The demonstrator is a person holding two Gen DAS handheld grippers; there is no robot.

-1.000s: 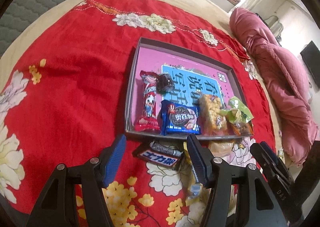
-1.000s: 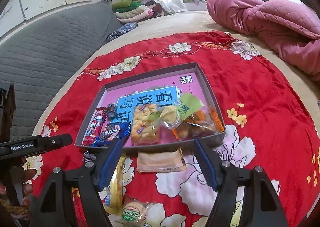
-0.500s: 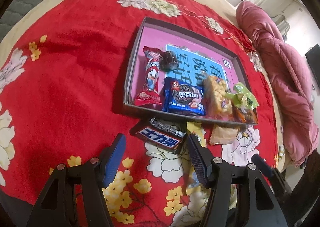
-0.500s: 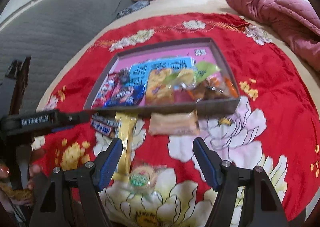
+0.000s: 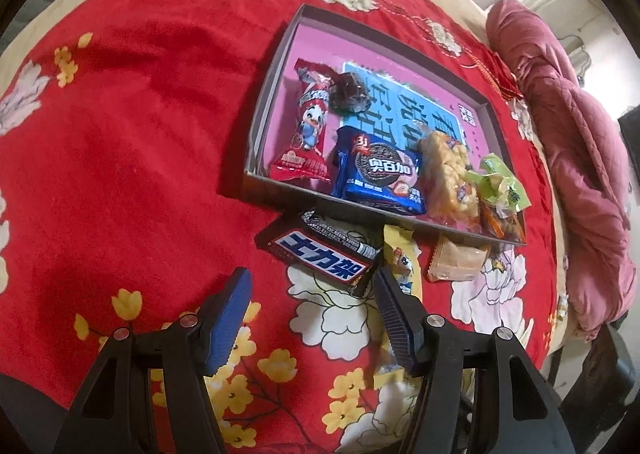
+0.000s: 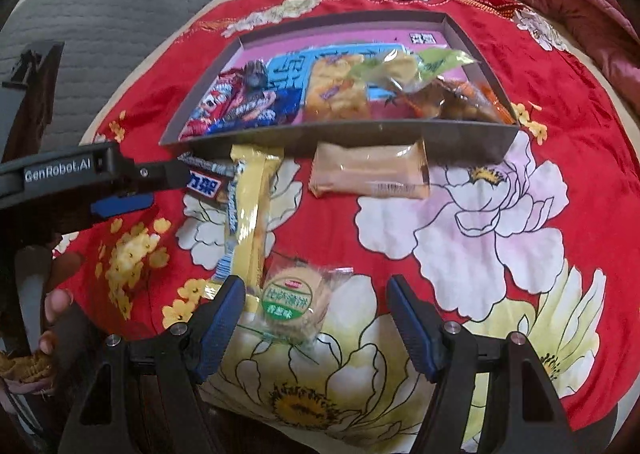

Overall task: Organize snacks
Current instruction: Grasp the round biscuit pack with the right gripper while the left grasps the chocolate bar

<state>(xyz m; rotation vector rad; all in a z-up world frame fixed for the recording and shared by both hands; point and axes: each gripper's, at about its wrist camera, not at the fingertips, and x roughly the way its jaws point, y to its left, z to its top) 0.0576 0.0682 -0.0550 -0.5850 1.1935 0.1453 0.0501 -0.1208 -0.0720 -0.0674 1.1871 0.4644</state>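
A grey tray (image 5: 262,122) with a pink floor holds several snack packs; it also shows in the right wrist view (image 6: 360,134). In front of it on the red cloth lie a dark chocolate bar (image 5: 320,258), a long yellow pack (image 6: 252,206), a tan wrapped biscuit (image 6: 368,172) and a round green-labelled cake (image 6: 294,302). My left gripper (image 5: 314,286) is open, just short of the chocolate bar. My right gripper (image 6: 314,294) is open, with the round cake between its fingers.
The red flowered cloth (image 5: 140,114) covers a bed. A pink quilt (image 5: 580,158) lies along the right side, and a grey padded headboard (image 6: 100,14) is at the left. The left gripper's body (image 6: 80,178) reaches in from the left of the right wrist view.
Both grippers have moved down and closer to the loose snacks in front of the tray. The round cake now sits between the right fingers. Both stay open.
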